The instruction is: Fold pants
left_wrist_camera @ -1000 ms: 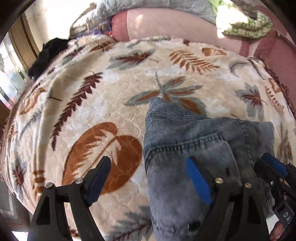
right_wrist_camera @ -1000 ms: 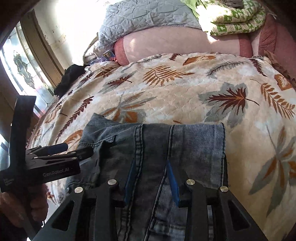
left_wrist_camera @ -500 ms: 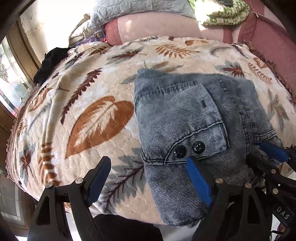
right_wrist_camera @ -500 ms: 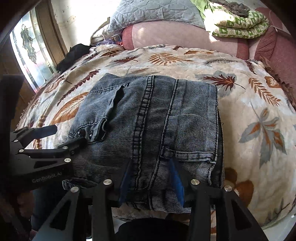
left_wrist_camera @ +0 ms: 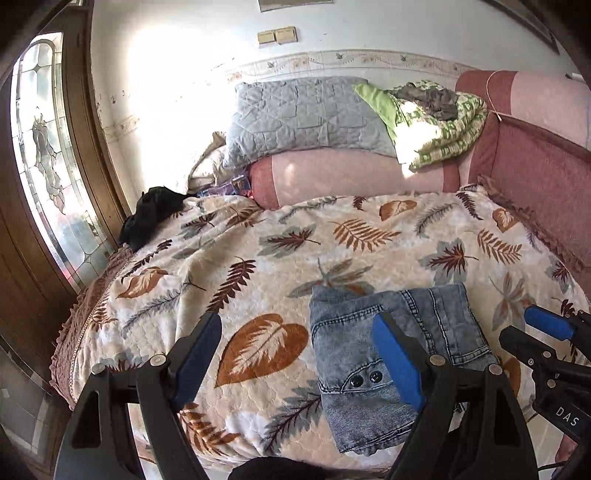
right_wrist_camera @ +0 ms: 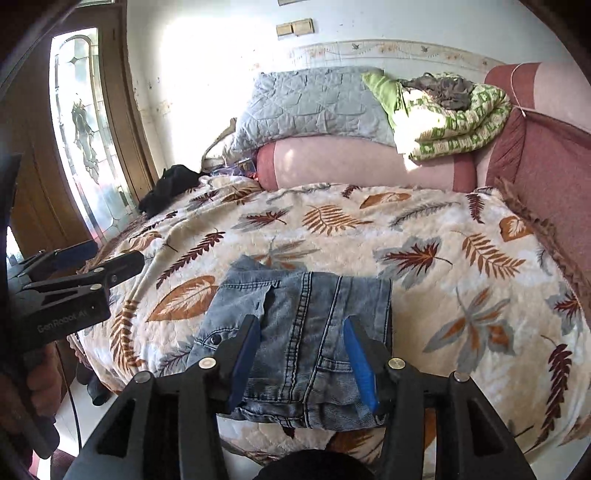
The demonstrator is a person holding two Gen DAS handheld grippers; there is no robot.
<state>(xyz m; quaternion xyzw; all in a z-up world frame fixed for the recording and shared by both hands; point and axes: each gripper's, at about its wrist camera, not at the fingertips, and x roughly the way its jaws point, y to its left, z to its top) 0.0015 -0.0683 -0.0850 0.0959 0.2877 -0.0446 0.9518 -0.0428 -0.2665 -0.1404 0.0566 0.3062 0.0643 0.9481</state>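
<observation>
Both hand-held grippers, left (left_wrist_camera: pixel 295 354) and right (right_wrist_camera: pixel 301 354), had backed off, jaws apart; we should square the folded pants (right_wrist_camera: pixel 295 332) lower centre.

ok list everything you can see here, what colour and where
jeans: 1, washed blue denim, folded into a compact stack at the near edge of the bed
bedspread: 1, cream with brown and grey leaves, covering the bed
grey quilt: 1, light grey, piled at the far end on the bolster
green blanket: 1, green and white, folded, right of the grey quilt
bolster: 1, pink, across the far end of the bed
black garment: 1, black, far left corner of the bed
glass door: 1, leaded glass in a brown wooden frame, left
wall switches: 2, beige, on the white wall
left gripper: black with blue pads, open, holding nothing
right gripper: same colours, open above the jeans
</observation>
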